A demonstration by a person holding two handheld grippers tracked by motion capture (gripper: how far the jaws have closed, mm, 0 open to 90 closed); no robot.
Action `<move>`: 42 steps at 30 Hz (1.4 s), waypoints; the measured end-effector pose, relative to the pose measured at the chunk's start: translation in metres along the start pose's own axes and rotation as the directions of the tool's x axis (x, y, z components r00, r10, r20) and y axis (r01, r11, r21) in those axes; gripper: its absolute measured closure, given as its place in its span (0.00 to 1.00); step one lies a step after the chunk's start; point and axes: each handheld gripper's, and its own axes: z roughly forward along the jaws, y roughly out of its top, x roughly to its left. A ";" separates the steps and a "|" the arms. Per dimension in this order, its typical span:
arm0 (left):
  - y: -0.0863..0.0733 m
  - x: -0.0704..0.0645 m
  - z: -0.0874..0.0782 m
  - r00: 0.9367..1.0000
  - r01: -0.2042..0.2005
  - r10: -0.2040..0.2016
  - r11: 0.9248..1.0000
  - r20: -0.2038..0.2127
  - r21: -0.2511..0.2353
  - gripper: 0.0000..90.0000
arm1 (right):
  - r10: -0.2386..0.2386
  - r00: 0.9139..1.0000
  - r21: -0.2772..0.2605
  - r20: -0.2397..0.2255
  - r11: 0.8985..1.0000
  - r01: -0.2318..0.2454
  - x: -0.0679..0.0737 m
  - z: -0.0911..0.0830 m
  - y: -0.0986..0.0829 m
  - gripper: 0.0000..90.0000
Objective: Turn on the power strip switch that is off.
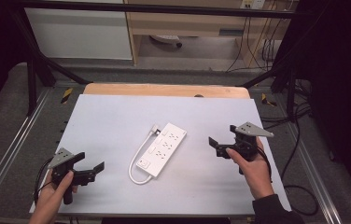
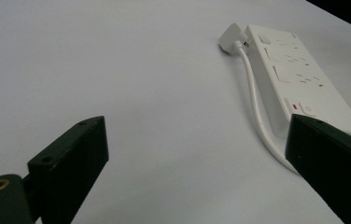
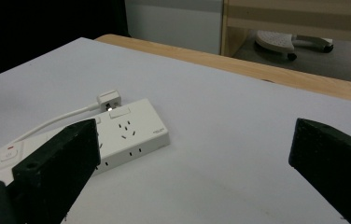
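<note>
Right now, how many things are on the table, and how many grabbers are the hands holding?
White power strip with its cable and plug: 1
Black grippers: 2, the left gripper and the right gripper, both open
Total: 3

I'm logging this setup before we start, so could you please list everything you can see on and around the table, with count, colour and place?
Power strip: one, white, lying flat at the middle of the table, set on a slant.
Cable: one, white, looping from the strip's near end along its left side.
Plug: one, white, on the cable's end, lying at the strip's far corner.
Table: one, pale grey top with a wooden strip along the far edge.
Left gripper: one, black with a grey plate, near-left of the table, jaws apart, holding nothing.
Right gripper: one, black with a grey plate, right of the strip, jaws apart, holding nothing.
</note>
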 end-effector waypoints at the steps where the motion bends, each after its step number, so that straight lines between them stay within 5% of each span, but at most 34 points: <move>1: 0.000 0.000 0.000 1.000 -0.001 0.001 1.000 0.001 0.000 0.07 | 0.000 1.000 -0.005 0.000 1.000 0.000 0.000 0.002 0.001 0.03; 31: -0.002 -0.001 0.002 1.000 -0.019 0.019 1.000 0.010 0.016 0.07 | -0.005 0.999 0.000 -0.052 1.000 0.005 0.011 0.030 0.019 0.04; 42: -0.001 -0.001 0.001 1.000 -0.021 0.021 1.000 0.007 0.010 0.07 | -0.038 0.997 0.015 -0.061 0.999 0.039 0.024 0.048 0.029 0.06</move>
